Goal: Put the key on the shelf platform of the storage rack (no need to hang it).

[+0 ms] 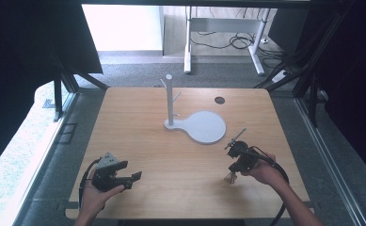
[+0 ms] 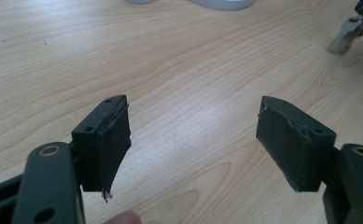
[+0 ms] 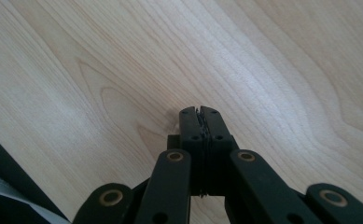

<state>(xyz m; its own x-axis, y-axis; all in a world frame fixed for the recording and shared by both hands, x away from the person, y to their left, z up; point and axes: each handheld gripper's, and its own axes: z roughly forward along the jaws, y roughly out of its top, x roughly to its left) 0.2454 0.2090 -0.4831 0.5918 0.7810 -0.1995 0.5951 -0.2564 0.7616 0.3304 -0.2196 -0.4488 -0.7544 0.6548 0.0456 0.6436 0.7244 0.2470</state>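
left gripper (image 1: 132, 172) sits nearest, at the table's (image 1: 138, 141) front edge, well apart from the white stand (image 1: 170, 101) and to its near left. in the left gripper view its jaws are spread wide around bare wood, nothing between the pads (image 2: 109, 140). idle.

right gripper (image 1: 234, 167) is on the stand's near right, closer to it than the left one but not touching. in the right gripper view the jaws (image 3: 200, 112) are pressed tight together with something thin in the seam, too small to name. a bunch of keys (image 1: 229, 177) dangles under its tip; the left gripper view shows the keys (image 2: 348, 36) hanging just off the wood with a shadow below. my read: it is pinching the keys by the ring.

the stand is at mid table: upright post with short pegs, round flat base (image 1: 204, 127) spread to its right. pegs are bare. a cable hole (image 1: 219, 100) lies beyond the base.

step in hand, as i judge it: keys picked up, carry to the stand not yet done.

next move needs: lift higher, travel up-left to the post, line the ring up over a peg tip, lower, then release. the ring is small and swings, so go slow. the left gripper may have to steady the base.
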